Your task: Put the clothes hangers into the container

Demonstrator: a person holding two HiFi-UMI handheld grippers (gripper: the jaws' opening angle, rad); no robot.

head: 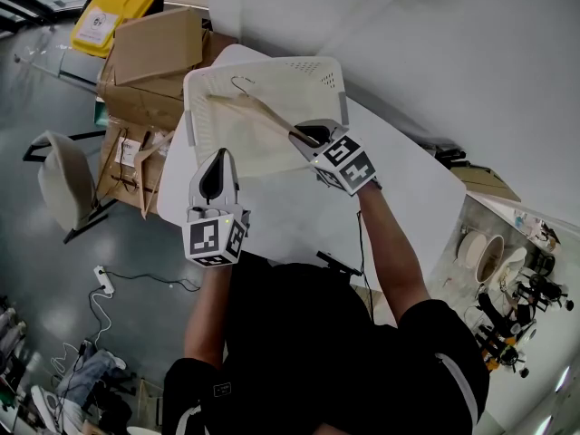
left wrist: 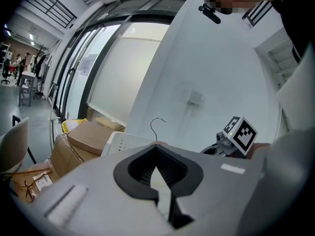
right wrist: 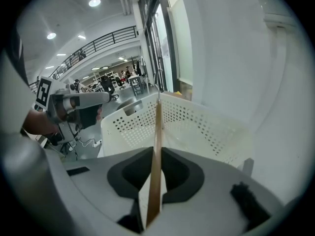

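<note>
A wooden clothes hanger (head: 263, 114) with a metal hook (head: 242, 83) slants over the white perforated basket (head: 322, 75) at the table's far side. My right gripper (head: 306, 137) is shut on its near end. In the right gripper view the hanger (right wrist: 157, 146) runs as a thin wooden strip between the pads and out over the basket (right wrist: 206, 127). My left gripper (head: 216, 163) hovers just in front of the basket's near wall, shut and holding nothing. The left gripper view shows the hook (left wrist: 157, 126) above the basket rim (left wrist: 123, 142).
The basket rests on a white table (head: 408, 184). Cardboard boxes (head: 154, 48) and a yellow bag (head: 113, 12) are stacked on the floor to the left. A chair (head: 63, 179) and a power strip (head: 104, 279) are also on that side.
</note>
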